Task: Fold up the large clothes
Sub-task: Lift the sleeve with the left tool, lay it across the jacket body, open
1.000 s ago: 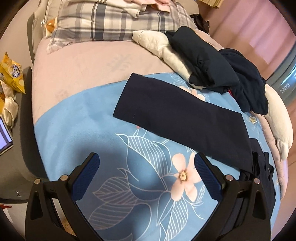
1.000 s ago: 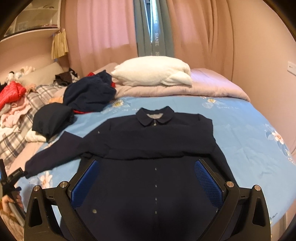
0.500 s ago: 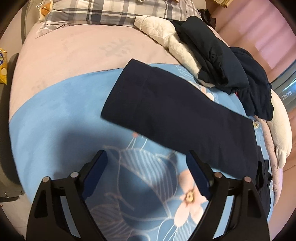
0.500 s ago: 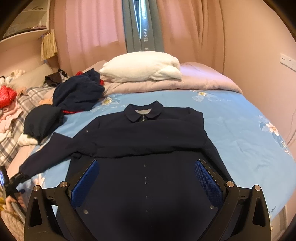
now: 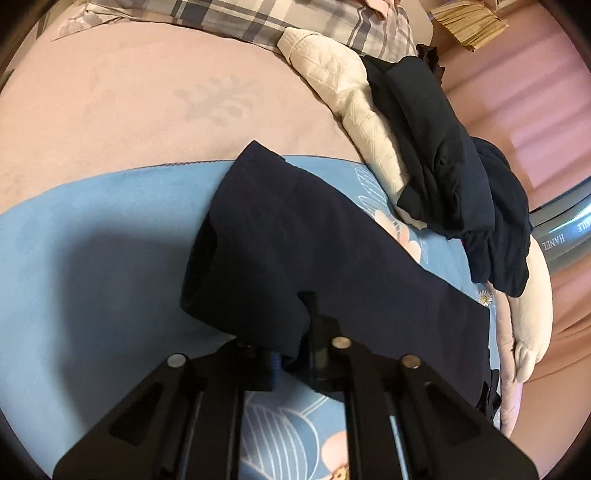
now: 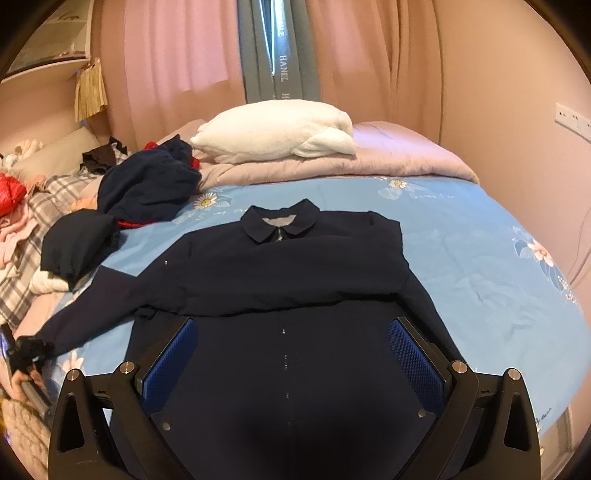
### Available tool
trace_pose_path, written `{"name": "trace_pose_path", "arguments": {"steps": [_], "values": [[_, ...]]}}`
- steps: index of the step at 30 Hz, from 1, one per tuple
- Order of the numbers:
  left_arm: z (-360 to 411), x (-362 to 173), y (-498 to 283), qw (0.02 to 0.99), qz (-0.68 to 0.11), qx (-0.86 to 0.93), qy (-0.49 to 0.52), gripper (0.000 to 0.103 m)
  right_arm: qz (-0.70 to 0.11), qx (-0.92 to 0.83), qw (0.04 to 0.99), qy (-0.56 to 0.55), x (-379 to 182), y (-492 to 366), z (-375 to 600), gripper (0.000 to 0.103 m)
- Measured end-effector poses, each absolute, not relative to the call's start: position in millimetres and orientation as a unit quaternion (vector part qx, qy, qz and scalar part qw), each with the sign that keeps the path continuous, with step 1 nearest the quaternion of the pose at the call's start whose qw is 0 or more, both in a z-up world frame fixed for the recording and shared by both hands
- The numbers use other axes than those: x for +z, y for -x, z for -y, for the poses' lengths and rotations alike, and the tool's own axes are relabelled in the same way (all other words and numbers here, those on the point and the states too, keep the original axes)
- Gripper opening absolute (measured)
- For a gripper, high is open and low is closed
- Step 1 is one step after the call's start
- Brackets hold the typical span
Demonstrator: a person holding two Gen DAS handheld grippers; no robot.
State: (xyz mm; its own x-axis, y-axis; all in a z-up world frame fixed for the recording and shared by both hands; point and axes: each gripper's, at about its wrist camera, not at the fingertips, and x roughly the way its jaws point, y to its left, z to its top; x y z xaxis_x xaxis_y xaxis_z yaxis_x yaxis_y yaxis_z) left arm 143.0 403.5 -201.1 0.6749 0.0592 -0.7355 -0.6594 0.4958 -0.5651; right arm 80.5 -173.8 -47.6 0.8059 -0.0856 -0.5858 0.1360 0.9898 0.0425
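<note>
A dark navy collared jacket (image 6: 295,273) lies flat, front up, on the blue floral bedsheet (image 6: 480,280). Its right sleeve is folded across the chest. Its left sleeve (image 5: 295,236) stretches out toward the bed's left edge. My left gripper (image 5: 293,360) is shut on the cuff end of that sleeve, which bunches up over the jaws; it also shows at the far left of the right wrist view (image 6: 31,350). My right gripper (image 6: 291,363) is open and empty, hovering above the jacket's lower front.
A heap of dark navy clothes (image 6: 147,184) and a cream quilted item (image 5: 354,99) lie beside the sleeve. A white pillow (image 6: 277,133) rests on a pink duvet (image 6: 399,155) at the back. Plaid bedding (image 5: 229,14) and more clothes lie left. Curtains hang behind.
My left gripper moved forward to the sleeve cuff and shut on it, lifting and bunching the cloth. My right gripper stayed open above the jacket's lower front.
</note>
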Motion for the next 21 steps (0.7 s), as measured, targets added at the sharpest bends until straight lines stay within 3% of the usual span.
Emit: {"name": "trace_pose_path", "arguments": {"steps": [4, 21], "values": [[-397.0, -178.6, -146.7, 0.811, -0.324, 0.239, 0.425, 0.004, -0.307, -0.067, 0.948, -0.046, -47.1, -79.8, 179.3, 0.102], [-294.0, 33.2, -174.0, 0.934, -0.197, 0.143, 0.261, 0.004, -0.292, -0.095, 0.948, -0.089, -47.4, -59.0, 211.9, 0.102]]}}
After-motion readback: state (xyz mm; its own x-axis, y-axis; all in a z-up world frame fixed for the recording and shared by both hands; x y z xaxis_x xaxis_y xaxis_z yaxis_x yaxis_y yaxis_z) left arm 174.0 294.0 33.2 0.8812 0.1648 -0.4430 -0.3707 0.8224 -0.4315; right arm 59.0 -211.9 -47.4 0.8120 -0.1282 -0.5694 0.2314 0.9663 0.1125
